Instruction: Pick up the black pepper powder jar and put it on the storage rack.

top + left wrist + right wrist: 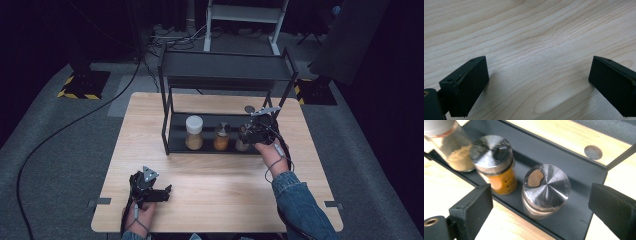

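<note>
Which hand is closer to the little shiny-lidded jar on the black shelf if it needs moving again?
Right. The right gripper hovers just above the steel-lidded glass spice jar on the black metal rack, jaws open around it. The left gripper rests far off on the bare wooden table.

The near half of the wooden table [215, 185] lies bare, with room to pass between the left gripper [162, 192] at its near left and the right forearm. The black two-tier rack [225, 75] stands across the far half. Its upper shelf roofs the lower tray [574, 180], so entry there is from the near side. Three jars stand in the tray in a row: a white-lidded jar [194, 132] at left, an orange spice shaker [499, 170] in the middle, and a metal-capped shaker [545, 190] at right. Narrow gaps part them. The right gripper [541, 205] hangs with jaws wide above the right shaker, clear of it.
</note>
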Motion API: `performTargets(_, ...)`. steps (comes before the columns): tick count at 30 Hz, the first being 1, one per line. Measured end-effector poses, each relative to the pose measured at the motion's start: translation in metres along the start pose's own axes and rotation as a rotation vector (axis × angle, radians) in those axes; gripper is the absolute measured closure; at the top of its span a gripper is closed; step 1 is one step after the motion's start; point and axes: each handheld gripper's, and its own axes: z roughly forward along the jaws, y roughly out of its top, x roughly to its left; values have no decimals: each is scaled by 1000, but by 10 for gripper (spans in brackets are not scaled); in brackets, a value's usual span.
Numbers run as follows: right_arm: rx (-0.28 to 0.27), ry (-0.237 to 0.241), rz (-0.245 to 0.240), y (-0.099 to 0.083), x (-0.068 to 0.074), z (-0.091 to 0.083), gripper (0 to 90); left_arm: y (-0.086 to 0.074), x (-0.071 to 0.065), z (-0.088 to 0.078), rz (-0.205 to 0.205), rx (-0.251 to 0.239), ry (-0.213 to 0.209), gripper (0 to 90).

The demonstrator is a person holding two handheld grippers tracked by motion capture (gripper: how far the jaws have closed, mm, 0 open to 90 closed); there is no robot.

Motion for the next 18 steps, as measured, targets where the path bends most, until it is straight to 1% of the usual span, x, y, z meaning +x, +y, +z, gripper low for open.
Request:
performTargets(4, -20, 10, -2, -4, 3, -16, 53, 0, 0, 0, -1, 0, 1, 27)
performTargets(7, -32, 7, -10, -6, 6, -28, 53, 0, 0, 0, -2, 0, 1, 27)
performTargets(12, -79, 17, -22, -19, 9, -50, 50, 0, 0, 0, -1, 0, 2, 27)
performTargets(18, -108, 22, -42, -34, 12, -73, 48, 0, 0, 0, -1, 0, 1, 27)
